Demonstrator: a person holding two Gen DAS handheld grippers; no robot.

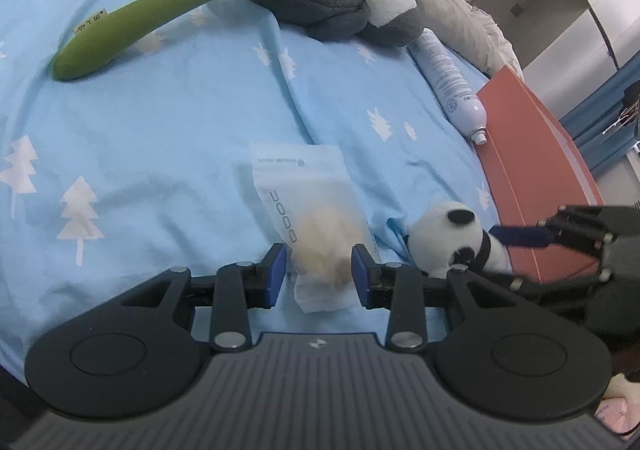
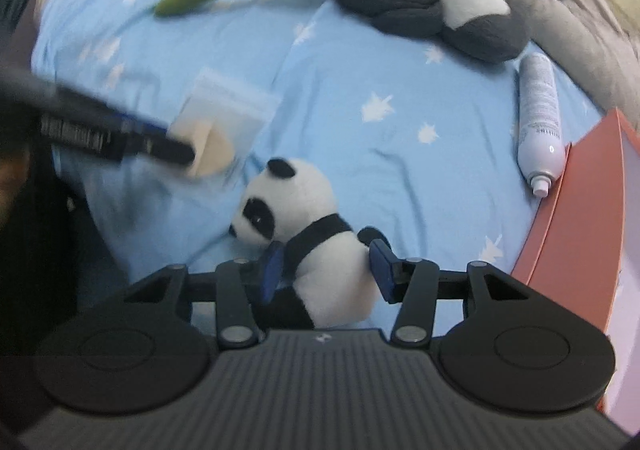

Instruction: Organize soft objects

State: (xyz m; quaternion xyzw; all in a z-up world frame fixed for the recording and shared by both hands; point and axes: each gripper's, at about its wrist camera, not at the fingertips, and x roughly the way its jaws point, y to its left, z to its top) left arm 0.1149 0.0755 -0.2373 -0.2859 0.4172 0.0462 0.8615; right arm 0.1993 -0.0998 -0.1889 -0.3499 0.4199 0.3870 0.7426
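Two soft, light things lie on the bed: the panda plush (image 2: 320, 242), straddled by the open right claw (image 2: 326, 266), beside the pouch (image 1: 316, 218) squeezed in the left claw (image 1: 319, 276); grip the panda's torso.

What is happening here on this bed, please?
A person holds one gripper in each hand over a light blue bedsheet with white trees. The left gripper has its jaws on either side of a clear plastic pouch with a beige fluffy thing inside. The right gripper has its jaws around the body of a small black-and-white panda plush, with a gap on one side. Both things lie on the sheet. Farther back lie a long green massage stick and a white spray can.
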